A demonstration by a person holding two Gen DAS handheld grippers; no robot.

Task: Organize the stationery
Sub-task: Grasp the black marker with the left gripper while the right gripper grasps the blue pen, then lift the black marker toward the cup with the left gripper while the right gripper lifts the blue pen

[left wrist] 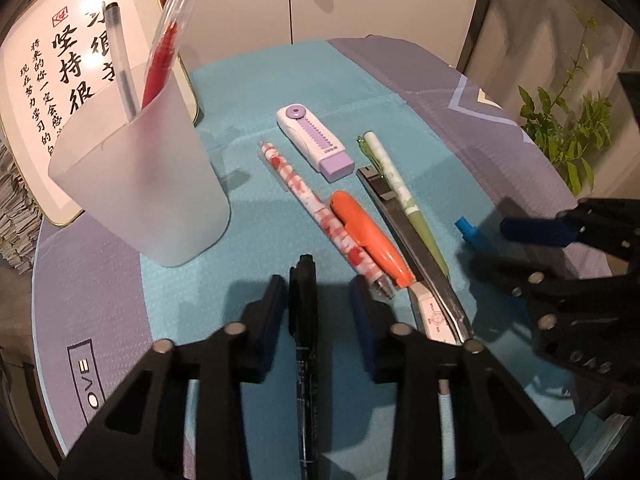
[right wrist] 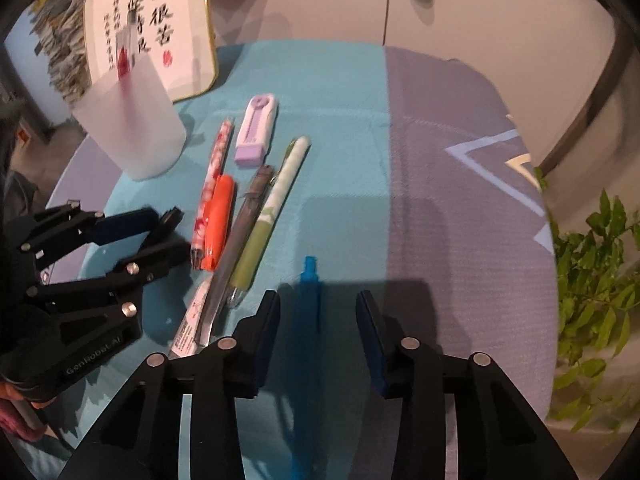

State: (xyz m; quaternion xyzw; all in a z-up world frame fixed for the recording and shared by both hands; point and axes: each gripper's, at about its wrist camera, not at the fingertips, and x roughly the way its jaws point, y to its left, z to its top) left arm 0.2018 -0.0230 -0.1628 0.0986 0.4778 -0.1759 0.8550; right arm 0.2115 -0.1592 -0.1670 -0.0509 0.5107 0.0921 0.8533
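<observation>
A frosted cup (left wrist: 140, 184) holds a red pen (left wrist: 162, 60) and a clear pen (left wrist: 120, 60); it also shows in the right wrist view (right wrist: 132, 128). My left gripper (left wrist: 318, 292) is open astride a black marker (left wrist: 306, 352) lying on the teal mat. My right gripper (right wrist: 318, 304) is open astride a blue pen (right wrist: 308, 344). Between them lie a pink patterned pen (left wrist: 316, 208), an orange highlighter (left wrist: 370, 236), a green pen (left wrist: 404, 196), a metal knife (left wrist: 416, 248) and a purple eraser (left wrist: 314, 142).
A framed calligraphy board (left wrist: 52, 80) leans behind the cup. A green plant (right wrist: 592, 292) stands at the table's right edge. A white-labelled item (left wrist: 436, 316) lies under the knife. A stack of papers (left wrist: 16, 208) sits at the far left.
</observation>
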